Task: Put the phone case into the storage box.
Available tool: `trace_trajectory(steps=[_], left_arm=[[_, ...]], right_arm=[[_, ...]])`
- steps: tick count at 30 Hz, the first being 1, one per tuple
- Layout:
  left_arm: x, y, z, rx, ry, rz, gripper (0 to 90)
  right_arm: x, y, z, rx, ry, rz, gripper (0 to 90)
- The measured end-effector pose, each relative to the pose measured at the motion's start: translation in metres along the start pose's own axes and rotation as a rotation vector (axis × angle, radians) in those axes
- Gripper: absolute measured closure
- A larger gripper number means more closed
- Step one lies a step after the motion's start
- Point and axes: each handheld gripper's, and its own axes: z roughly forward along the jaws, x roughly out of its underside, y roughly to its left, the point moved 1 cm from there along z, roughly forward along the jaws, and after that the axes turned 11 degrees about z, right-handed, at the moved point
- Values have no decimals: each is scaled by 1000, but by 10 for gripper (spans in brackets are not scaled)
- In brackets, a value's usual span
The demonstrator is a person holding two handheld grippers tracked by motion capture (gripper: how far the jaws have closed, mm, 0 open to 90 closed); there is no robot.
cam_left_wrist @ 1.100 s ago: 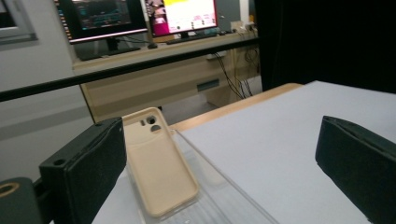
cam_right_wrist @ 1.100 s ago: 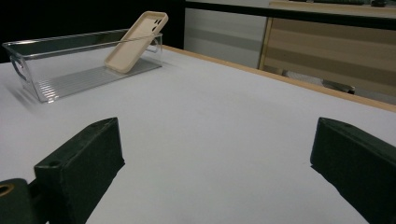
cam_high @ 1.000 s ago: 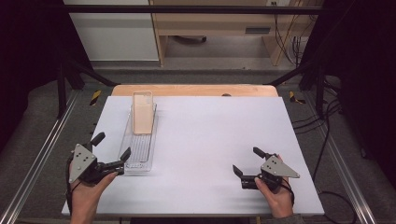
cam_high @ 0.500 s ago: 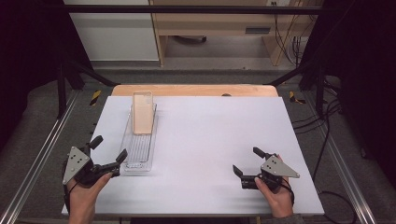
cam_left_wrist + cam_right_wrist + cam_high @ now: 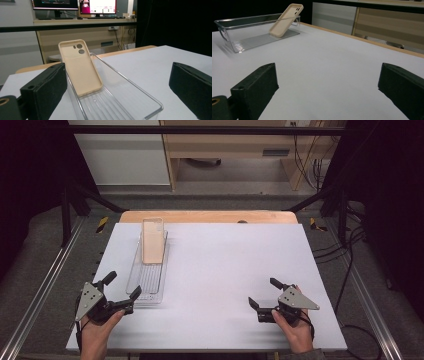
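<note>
Hidden: case (image 5: 80, 67) foot blurs behind clear tray (image 5: 147, 270) wall.
Room: bare table (image 5: 225, 265) between my grippers.
Jaws: left gripper (image 5: 120, 292) and right gripper (image 5: 265, 295) both released.

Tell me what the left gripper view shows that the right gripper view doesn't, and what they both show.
Left gripper view alone: lit monitors on a desk behind the table, and the camera cutouts of the phone case facing the camera, with the tray's near end between the left tool and its open jaws.

Right gripper view alone: the clear tray seen from the side and farther off, with bare white tabletop between the right tool and its open jaws.

Both: the beige phone case leaning against the tray's far end, and the white table.
</note>
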Motion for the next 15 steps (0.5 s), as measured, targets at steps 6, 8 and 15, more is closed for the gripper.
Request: trace_trajectory(steps=[6, 8, 15], left_arm=[[9, -4, 2, 27, 19, 35, 14], [11, -3, 1, 18, 24, 38, 16], [17, 6, -6, -21, 23, -4, 16]], right_arm=[[2, -3, -1, -1, -16, 19, 33], [3, -7, -1, -5, -23, 42, 34], [7, -13, 1, 56, -6, 60, 35]])
